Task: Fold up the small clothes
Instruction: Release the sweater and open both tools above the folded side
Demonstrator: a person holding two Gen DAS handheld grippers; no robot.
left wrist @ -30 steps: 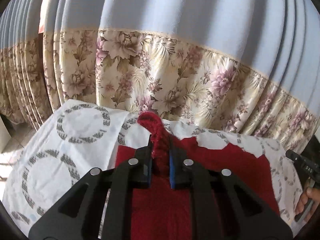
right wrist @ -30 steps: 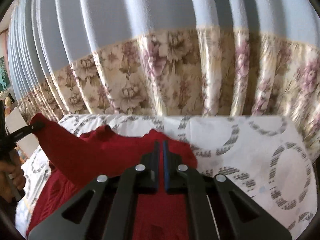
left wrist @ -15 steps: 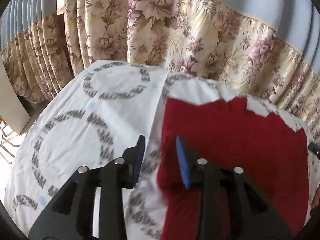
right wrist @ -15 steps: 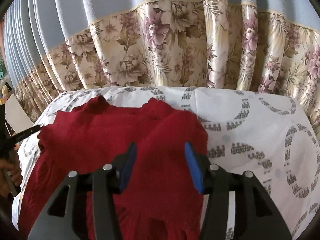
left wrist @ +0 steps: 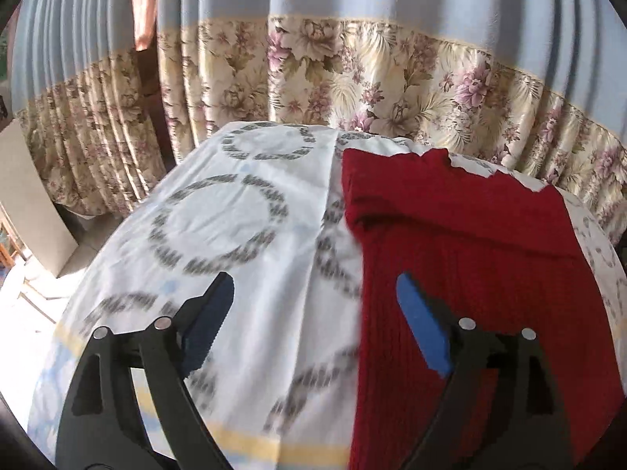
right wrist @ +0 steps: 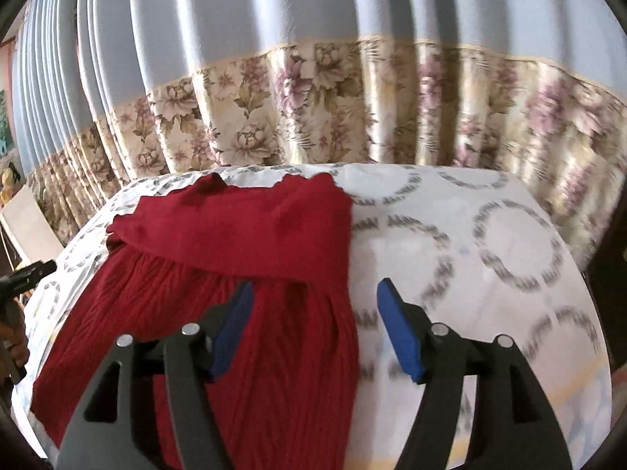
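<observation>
Nearest us, our left tool (left wrist: 313,297) has just been opening and stands wide with nothing between its blue pads, hanging over the white ring-patterned cloth (left wrist: 243,211) on the surface; the red knitted garment (left wrist: 462,258) lies at about two o'clock of it. Our right tool (right wrist: 315,297) has likewise just been opening and grips nothing, its gap hanging over the garment's (right wrist: 250,274) right edge, the top part folded down across the body. Beyond, at twelve o'clock, hangs the blue curtain with a floral hem (right wrist: 313,117)
</observation>
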